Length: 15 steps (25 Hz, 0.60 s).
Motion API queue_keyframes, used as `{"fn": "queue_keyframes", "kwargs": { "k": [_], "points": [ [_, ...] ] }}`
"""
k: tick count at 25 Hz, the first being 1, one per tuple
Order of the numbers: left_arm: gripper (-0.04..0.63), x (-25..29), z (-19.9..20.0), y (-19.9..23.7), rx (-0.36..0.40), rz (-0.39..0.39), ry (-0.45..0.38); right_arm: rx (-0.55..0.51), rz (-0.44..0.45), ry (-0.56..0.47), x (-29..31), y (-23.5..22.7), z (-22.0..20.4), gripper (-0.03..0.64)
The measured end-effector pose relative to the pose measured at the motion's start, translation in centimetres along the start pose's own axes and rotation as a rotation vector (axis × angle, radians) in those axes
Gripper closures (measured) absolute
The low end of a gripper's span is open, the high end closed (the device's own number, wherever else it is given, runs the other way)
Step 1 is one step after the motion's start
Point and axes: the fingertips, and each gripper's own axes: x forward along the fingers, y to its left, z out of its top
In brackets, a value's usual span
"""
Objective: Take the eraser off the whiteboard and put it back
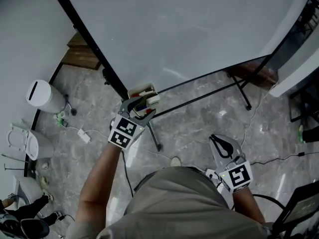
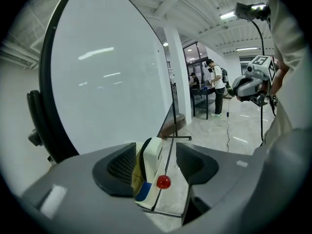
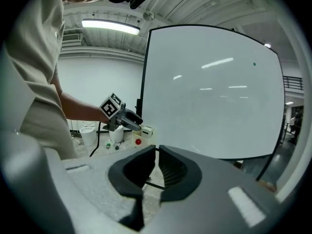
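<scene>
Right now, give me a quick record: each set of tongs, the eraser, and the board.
left tongs: open, astride the eraser, not clamping it
right tongs: shut, empty, held back from the whiteboard
eraser: at the whiteboard's lower corner, a gap showing on one side
whiteboard: blank

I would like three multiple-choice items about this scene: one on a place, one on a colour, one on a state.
1. Where is the eraser? A on the floor; B between the left gripper's jaws; C in the right gripper.
2. Colour of the small ball beside it? A red; B green; C yellow.
3. The left gripper's jaws are: A shut; B apart; C bent.
B: the left gripper view shows it there. A: the ball is plainly red. B: they stand wide, not pressing the eraser.
</scene>
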Motion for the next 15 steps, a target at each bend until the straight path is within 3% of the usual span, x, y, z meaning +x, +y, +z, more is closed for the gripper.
{"fn": "queue_keyframes", "kwargs": {
  "k": [15],
  "points": [
    [0.325,5.0,-1.3,0.3,0.046,-0.066,0.154,0.031,0.005,0.023,-0.2,-3.0,-2.5,0.603]
  ]
}}
